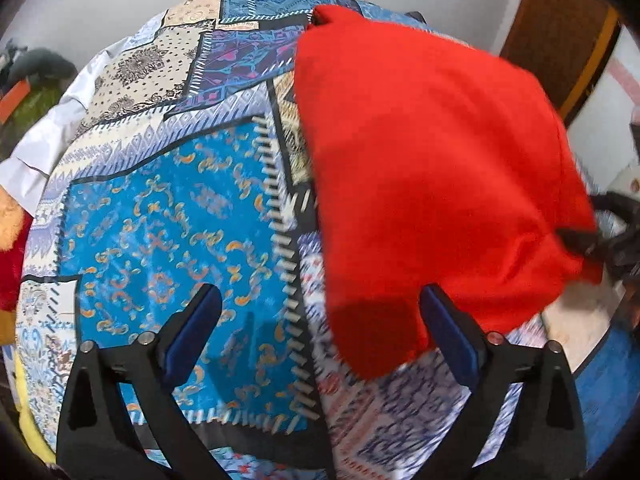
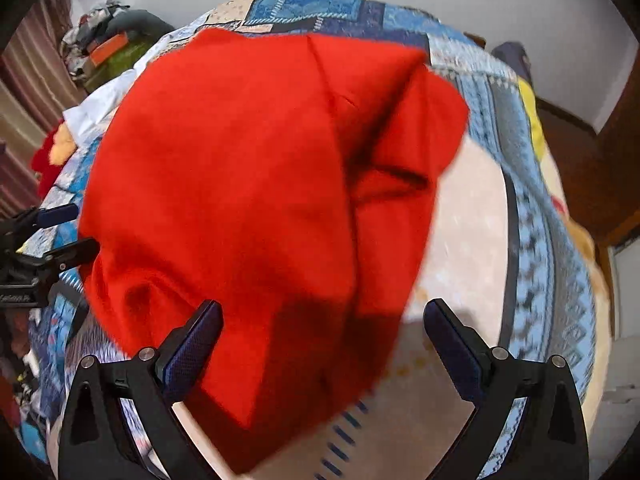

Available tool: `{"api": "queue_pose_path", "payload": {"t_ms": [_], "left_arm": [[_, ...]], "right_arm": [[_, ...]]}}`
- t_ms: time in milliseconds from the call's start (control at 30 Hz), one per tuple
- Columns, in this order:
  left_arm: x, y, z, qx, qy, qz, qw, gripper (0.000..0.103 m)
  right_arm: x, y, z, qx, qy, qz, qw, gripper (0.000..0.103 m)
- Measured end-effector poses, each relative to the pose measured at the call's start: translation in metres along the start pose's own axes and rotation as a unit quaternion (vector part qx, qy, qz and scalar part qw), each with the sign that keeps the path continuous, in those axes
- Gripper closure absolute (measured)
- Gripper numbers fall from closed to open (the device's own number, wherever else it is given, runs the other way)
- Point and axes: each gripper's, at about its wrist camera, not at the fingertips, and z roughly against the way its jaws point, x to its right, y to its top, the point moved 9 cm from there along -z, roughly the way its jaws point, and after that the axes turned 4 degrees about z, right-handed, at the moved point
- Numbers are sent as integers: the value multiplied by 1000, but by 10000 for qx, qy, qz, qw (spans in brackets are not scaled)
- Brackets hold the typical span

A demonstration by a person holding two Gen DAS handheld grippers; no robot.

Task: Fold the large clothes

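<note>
A red garment (image 1: pixel 432 168) lies in a folded heap on a blue patchwork bedspread (image 1: pixel 160 216). In the left wrist view my left gripper (image 1: pixel 320 300) stands open above the spread, and the garment's near corner lies below the gap, close to the right finger. Its pads touch nothing. My right gripper (image 2: pixel 324 307) is also wide open, hovering over the near end of the red garment (image 2: pixel 248 184), whose creased folds run away from it. The left gripper (image 2: pixel 52 232) shows at the garment's left edge in the right wrist view. The right gripper (image 1: pixel 600 236) appears blurred at the garment's right edge.
A white cloth (image 1: pixel 36 148) lies at the bed's left side beside red and yellow fabric (image 1: pixel 8 220). A pile of clothes (image 2: pixel 108 40) sits at the far left against the wall. A wooden door (image 1: pixel 560 32) stands at the right, past the bed's edge.
</note>
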Motion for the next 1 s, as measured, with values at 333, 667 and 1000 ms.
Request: {"api": "queue_pose_path", "payload": {"t_ms": [333, 667, 1000], "left_arm": [[-18, 2, 43, 573, 591, -529, 9952, 3], [1, 69, 33, 725, -323, 260, 9965, 3], [24, 88, -42, -56, -1487, 711, 9863, 2]], "right_arm": [[37, 0, 47, 168, -94, -189, 9996, 2], [10, 50, 31, 409, 848, -744, 9928, 0], [0, 88, -37, 22, 1733, -892, 9808, 0]]}}
